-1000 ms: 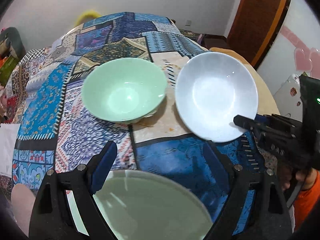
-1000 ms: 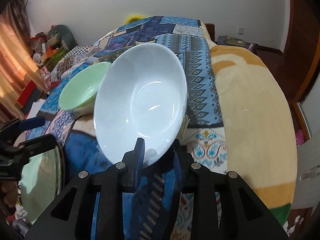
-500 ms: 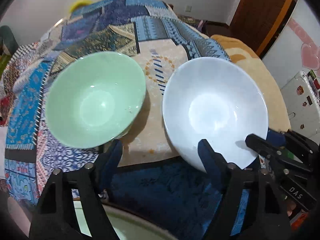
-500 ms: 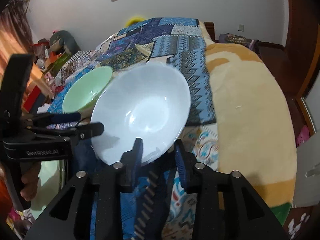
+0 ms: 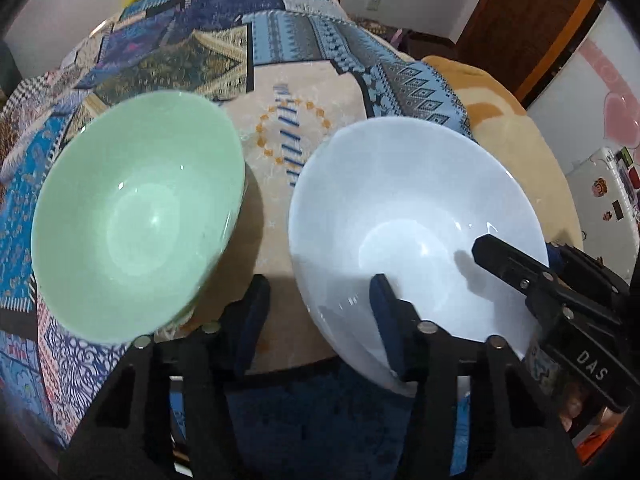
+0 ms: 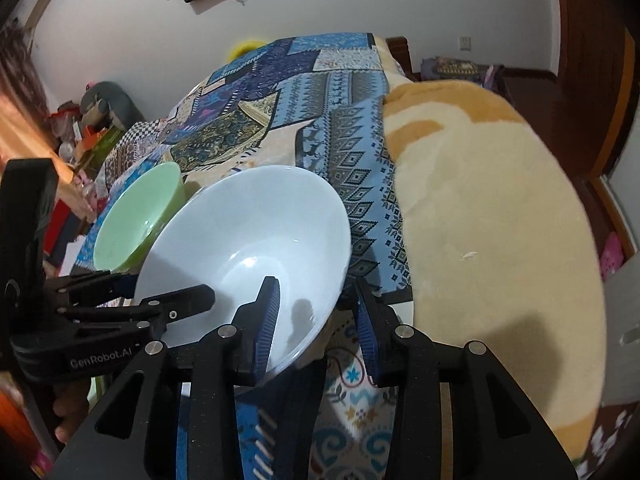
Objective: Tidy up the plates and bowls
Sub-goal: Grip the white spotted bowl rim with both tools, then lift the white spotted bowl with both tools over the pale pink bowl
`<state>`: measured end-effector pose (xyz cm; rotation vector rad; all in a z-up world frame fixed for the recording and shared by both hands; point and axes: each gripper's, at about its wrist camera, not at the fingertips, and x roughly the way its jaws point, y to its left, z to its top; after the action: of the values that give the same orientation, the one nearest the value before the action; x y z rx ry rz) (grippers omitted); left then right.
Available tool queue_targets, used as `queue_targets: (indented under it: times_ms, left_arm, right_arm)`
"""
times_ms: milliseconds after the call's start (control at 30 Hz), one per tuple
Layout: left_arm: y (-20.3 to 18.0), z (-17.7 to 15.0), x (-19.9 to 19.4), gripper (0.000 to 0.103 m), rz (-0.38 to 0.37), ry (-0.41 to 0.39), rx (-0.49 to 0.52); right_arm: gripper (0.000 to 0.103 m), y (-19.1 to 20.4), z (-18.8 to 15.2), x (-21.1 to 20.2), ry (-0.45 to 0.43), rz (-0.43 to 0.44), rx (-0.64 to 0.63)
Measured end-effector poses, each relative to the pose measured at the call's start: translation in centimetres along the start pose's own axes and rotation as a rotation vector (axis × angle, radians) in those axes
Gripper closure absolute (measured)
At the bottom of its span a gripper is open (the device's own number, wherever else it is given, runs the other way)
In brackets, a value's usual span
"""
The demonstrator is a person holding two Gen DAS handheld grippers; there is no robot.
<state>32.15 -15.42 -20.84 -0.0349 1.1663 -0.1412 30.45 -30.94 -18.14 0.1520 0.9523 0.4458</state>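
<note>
Now right hand-held gripper (image 6: 316, 312) wide, straddling white bowl (image 6: 248, 232) rim.

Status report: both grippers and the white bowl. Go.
Left gripper open, astride white bowl rim. Right gripper open, astride same rim. Green bowl alongside, apart.

green bowl (image 5: 136, 224), white bowl (image 5: 404, 232) (side by side), patterned blanket (image 5: 280, 36)

Left gripper (image 5: 318, 312) agape; right gripper (image 6: 316, 316) spread wide, both level.
</note>
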Motion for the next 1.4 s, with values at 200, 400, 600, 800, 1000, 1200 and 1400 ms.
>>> queue_targets:
  times_ms: [200, 400, 600, 800, 1000, 1200, 1400]
  left_arm:
    - [-1.4, -0.2, -0.2, 0.081, 0.019, -0.023, 0.067]
    - [-1.4, -1.1, -1.1, 0.081, 0.008, -0.032, 0.068]
    - [-1.7, -2.6, -4.1, 0.081, 0.013, -0.095, 0.093]
    - [-1.1, -4.2, -7.7, 0.081, -0.005, -0.156, 0.083]
    - [0.5, -6.0, -11.3, 0.081, -0.027, -0.219, 0.055]
    - [3.2, -7.8, -14.5, 0.081, -0.041, -0.268, 0.013]
    - [6.8, -10.0, -17.2, 0.081, -0.04, -0.308, -0.041]
  right_arm:
    - [0.077, 1.2, -0.5, -0.4, -0.026, -0.029, -0.046]
    - [0.078, 1.8, -0.9, -1.3, -0.035, -0.052, -0.064]
    - [0.078, 3.2, -1.4, -3.1, -0.061, -0.062, -0.082]
    - [0.078, 5.7, -1.9, -5.2, -0.104, -0.085, -0.126]
    - [0.078, 8.4, -2.0, -6.5, -0.137, -0.072, -0.152]
    - [0.078, 11.6, -2.2, -7.0, -0.165, -0.052, -0.184]
    - [0.078, 15.0, -2.5, -6.5, -0.179, -0.009, -0.212]
